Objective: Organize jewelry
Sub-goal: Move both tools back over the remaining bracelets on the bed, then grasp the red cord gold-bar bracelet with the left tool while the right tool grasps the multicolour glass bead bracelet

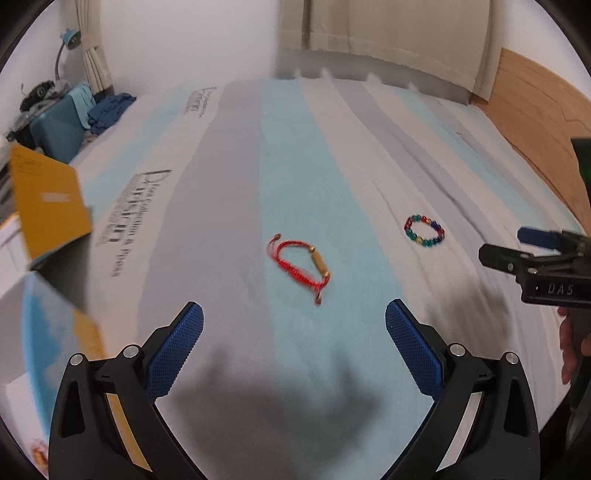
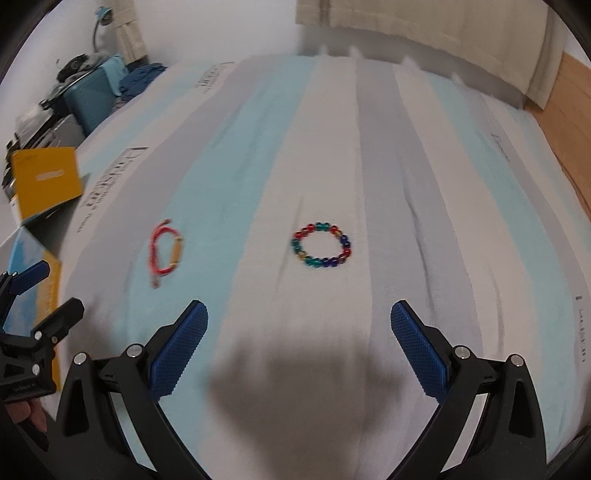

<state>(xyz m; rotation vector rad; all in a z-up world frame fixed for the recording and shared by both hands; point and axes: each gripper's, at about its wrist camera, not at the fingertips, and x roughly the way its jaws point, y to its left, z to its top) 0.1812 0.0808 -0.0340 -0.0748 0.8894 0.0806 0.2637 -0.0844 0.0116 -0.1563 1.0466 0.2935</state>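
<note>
A red cord bracelet with a gold tube (image 1: 301, 271) lies on the striped bed sheet (image 1: 229, 206), just ahead of my open, empty left gripper (image 1: 294, 317). It also shows in the right wrist view (image 2: 166, 251). A multicoloured bead bracelet (image 2: 320, 244) lies flat ahead of my open, empty right gripper (image 2: 299, 317); it also shows at the right in the left wrist view (image 1: 424, 232). The right gripper (image 1: 517, 247) appears at the right edge of the left view, and the left gripper (image 2: 48, 288) at the left edge of the right view. Both hover above the sheet.
An open yellow box (image 1: 48, 206) with a blue and yellow base (image 2: 33, 280) sits at the bed's left edge. A teal suitcase (image 2: 94, 96) and clothes stand beyond. A wooden headboard (image 1: 535, 122) runs along the right. Curtains (image 2: 424, 33) hang behind.
</note>
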